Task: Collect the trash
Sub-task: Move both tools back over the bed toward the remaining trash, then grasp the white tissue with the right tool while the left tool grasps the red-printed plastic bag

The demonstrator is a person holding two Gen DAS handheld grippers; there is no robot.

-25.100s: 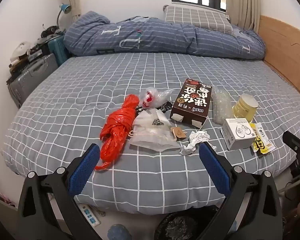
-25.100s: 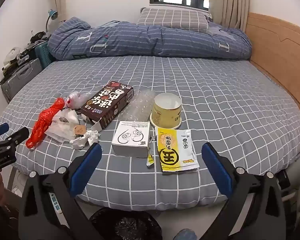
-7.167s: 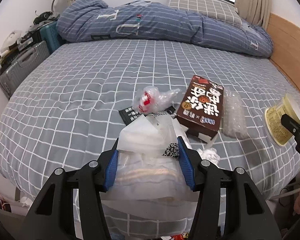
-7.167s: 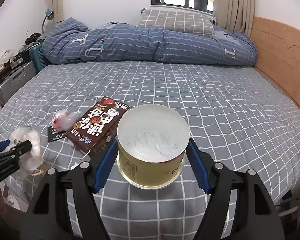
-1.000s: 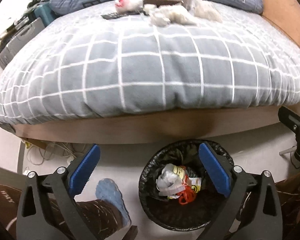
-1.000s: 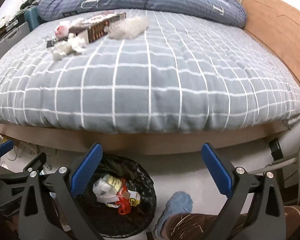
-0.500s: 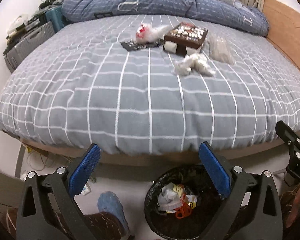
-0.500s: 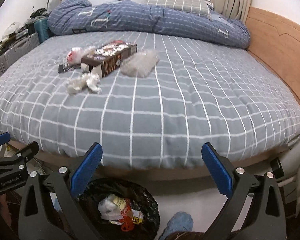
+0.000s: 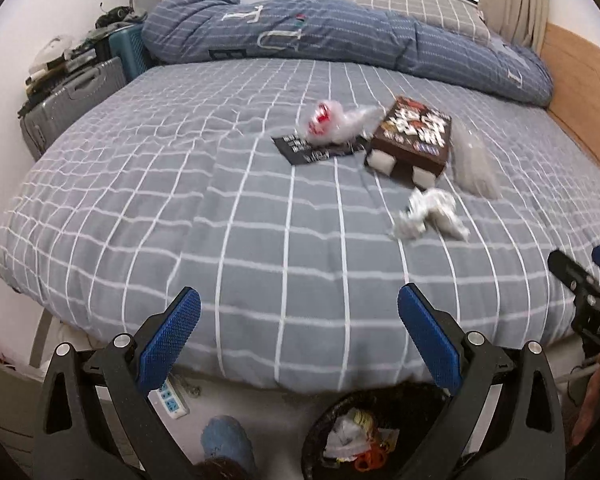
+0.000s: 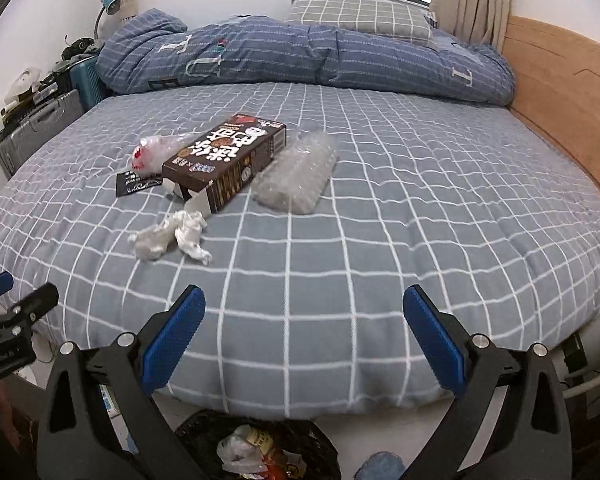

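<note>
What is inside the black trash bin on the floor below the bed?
The black-lined trash bin holds a crumpled clear plastic bag, a yellow wrapper and a red plastic bag. Anything underneath them is covered, and the gripper frames hide the bin's edges.

Both grippers, left [image 9: 298,336] & right [image 10: 304,336], now empty w/ jaws wide; cup, bags, white box & yellow packet gone from bed [image 10: 380,208]; some now in bin [image 10: 204,432].

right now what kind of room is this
A bedroom, most likely: a bed with a grey checked cover, a rolled blue duvet and a pillow by the window, and suitcases stacked along the wall.
</note>
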